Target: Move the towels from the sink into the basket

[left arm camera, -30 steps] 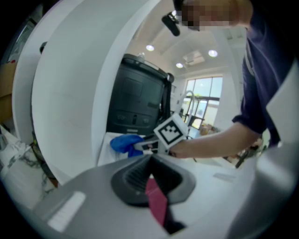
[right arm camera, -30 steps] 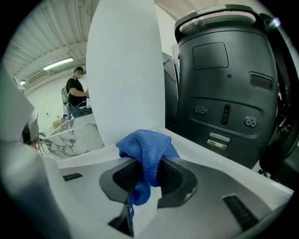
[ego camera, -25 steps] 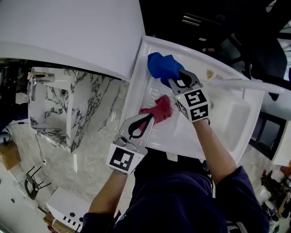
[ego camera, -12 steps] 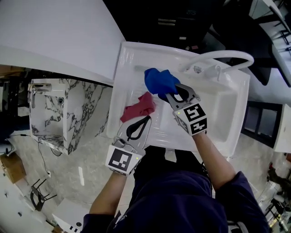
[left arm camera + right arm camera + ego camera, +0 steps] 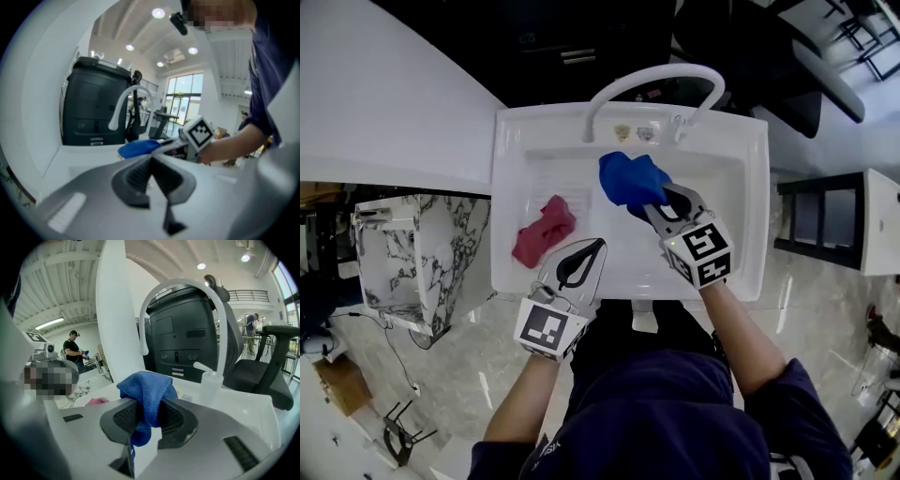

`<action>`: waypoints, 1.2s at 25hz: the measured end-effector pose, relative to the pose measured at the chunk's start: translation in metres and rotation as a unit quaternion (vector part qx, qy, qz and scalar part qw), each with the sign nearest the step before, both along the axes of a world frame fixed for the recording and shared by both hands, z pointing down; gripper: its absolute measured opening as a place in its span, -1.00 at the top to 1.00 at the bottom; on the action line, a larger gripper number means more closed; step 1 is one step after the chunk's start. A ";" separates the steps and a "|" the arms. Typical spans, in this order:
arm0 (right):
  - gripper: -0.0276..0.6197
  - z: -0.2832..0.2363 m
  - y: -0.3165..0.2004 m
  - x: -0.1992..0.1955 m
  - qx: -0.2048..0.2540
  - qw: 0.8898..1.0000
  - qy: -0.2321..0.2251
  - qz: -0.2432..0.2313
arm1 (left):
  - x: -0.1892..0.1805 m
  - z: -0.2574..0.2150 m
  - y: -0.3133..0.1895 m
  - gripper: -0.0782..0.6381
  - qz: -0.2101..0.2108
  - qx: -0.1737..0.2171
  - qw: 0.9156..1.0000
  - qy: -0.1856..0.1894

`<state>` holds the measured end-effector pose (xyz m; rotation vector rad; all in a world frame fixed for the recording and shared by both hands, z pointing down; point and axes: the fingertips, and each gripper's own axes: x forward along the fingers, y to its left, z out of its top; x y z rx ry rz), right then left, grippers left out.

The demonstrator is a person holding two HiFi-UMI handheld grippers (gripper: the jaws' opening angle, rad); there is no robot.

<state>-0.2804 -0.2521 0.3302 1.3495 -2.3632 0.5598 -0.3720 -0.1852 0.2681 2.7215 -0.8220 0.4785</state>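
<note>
A blue towel (image 5: 628,178) hangs above the white sink (image 5: 750,225), and my right gripper (image 5: 654,204) is shut on it. In the right gripper view the blue towel (image 5: 147,394) is bunched between the jaws of the right gripper (image 5: 149,411) and droops below them. A red towel (image 5: 544,232) lies crumpled in the left part of the sink. My left gripper (image 5: 600,246) is shut and holds nothing, its tips apart from the red towel, to the right of it. The left gripper (image 5: 151,159) looks towards the blue towel (image 5: 138,147). No basket is in view.
A curved white faucet (image 5: 652,84) arches over the back of the sink. A white surface (image 5: 384,103) spreads to the left, with a marble-patterned cabinet (image 5: 412,253) below it. A white pump bottle (image 5: 208,380) stands on the sink's rim, and a black office chair (image 5: 262,371) stands beyond.
The head view has swung, so the sink now sits square. Both grippers have shifted across it. The left gripper's tips, earlier at the red towel, are now clear of it.
</note>
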 end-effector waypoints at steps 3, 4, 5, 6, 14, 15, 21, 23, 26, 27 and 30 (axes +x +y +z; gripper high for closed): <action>0.64 -0.005 0.015 0.026 0.004 1.000 -0.006 0.011 | 0.021 -0.004 0.011 0.77 0.008 0.004 1.000 -0.005; 0.64 -0.007 0.020 0.036 0.005 1.000 -0.007 0.014 | 0.028 -0.006 0.015 0.77 0.010 0.007 1.000 -0.007; 0.64 -0.009 0.026 0.045 0.006 1.000 -0.009 0.017 | 0.035 -0.008 0.019 0.77 0.012 0.009 1.000 -0.008; 0.64 -0.011 0.031 0.054 0.008 1.000 -0.010 0.020 | 0.042 -0.010 0.023 0.77 0.013 0.012 1.000 -0.010; 0.64 -0.028 0.073 0.123 0.019 0.999 -0.033 0.019 | 0.093 -0.026 0.050 0.77 -0.005 0.032 0.999 -0.025; 0.64 -0.029 0.077 0.130 0.018 0.999 -0.040 0.020 | 0.099 -0.027 0.054 0.77 -0.006 0.033 0.999 -0.026; 0.64 -0.043 0.099 0.168 0.027 0.997 -0.054 0.039 | 0.132 -0.033 0.070 0.77 0.016 0.037 0.999 -0.033; 0.64 -0.045 0.107 0.179 0.028 0.997 -0.055 0.053 | 0.142 -0.035 0.073 0.77 0.031 0.039 0.998 -0.032; 0.64 -0.050 0.120 0.194 0.031 0.995 -0.051 0.082 | 0.155 -0.042 0.077 0.77 0.060 0.047 0.997 -0.026; 0.64 -0.052 0.126 0.197 0.033 0.994 -0.050 0.092 | 0.157 -0.044 0.078 0.77 0.070 0.048 0.996 -0.022; 0.64 -0.058 0.142 0.200 0.034 0.992 -0.043 0.118 | 0.157 -0.048 0.084 0.77 0.095 0.053 0.994 -0.014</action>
